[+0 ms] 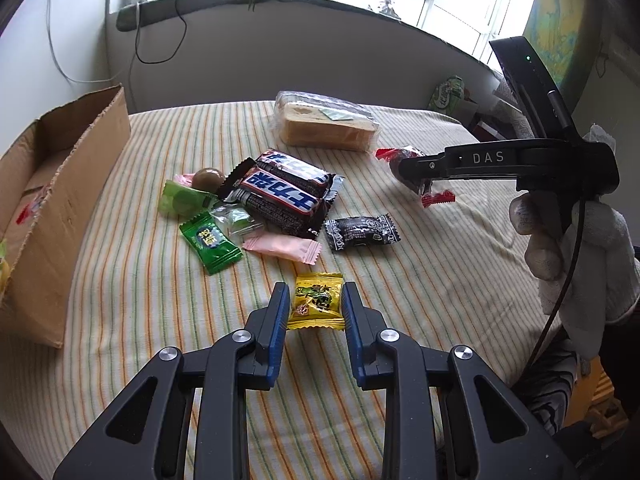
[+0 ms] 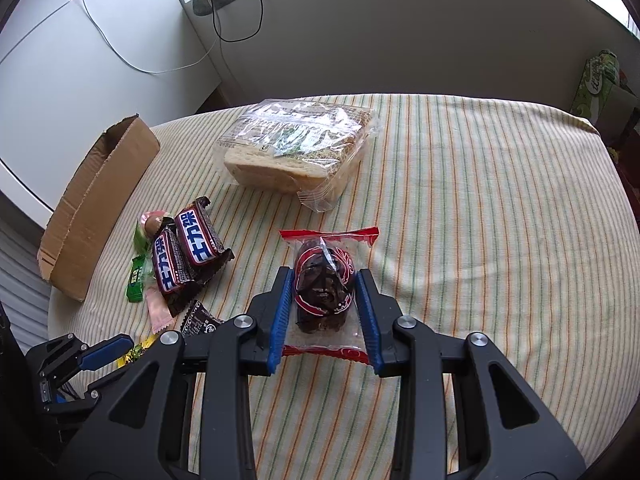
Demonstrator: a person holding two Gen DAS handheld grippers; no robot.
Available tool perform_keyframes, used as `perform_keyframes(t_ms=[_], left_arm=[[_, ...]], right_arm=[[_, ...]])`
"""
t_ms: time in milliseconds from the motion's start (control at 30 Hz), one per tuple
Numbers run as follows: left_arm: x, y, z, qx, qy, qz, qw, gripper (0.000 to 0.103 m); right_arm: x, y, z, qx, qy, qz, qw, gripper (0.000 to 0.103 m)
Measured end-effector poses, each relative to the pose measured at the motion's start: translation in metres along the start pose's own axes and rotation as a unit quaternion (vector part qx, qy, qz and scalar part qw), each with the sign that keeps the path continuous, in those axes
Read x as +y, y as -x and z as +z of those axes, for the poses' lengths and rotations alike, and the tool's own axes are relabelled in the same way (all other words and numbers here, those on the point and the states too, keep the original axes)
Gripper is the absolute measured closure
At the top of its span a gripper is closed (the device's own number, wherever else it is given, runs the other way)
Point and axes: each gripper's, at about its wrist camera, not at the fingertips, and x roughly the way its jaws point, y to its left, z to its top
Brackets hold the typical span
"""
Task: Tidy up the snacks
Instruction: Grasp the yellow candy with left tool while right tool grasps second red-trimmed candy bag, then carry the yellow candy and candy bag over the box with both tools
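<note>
On striped cloth (image 1: 160, 320): left gripper (image 1: 316, 300) pinching yellow candy (image 1: 316, 300) | right gripper (image 2: 324, 300) clamped on red-wrapped snack (image 2: 324, 280), pads touching it | left view only: gloved hand (image 1: 580, 248), black candy (image 1: 362, 230) whole | both: cardboard box (image 2: 100, 208), bread pack (image 2: 296, 148)

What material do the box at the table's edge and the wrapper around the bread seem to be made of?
The box looks like brown corrugated cardboard, matte, with a rough torn top edge. The bread wrapper looks like thin clear plastic film: glossy, crinkled, and the slices show through it.
</note>
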Motion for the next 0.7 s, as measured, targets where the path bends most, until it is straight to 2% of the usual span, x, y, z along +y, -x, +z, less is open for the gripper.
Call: perform_keyframes(t_ms=[367,700], left_arm=[[0.005,0.027,0.005,-0.034,0.008,0.001,0.9994,0.078],[0.028,0.057,0.013,-0.079,0.031,0.014,0.9963,0.078]], right_arm=[[0.011,0.032,0.0,-0.03,0.01,0.008,0.999,0.07],[0.049,0.047,0.007,-0.046,0.043,0.027,0.998,0.07]])
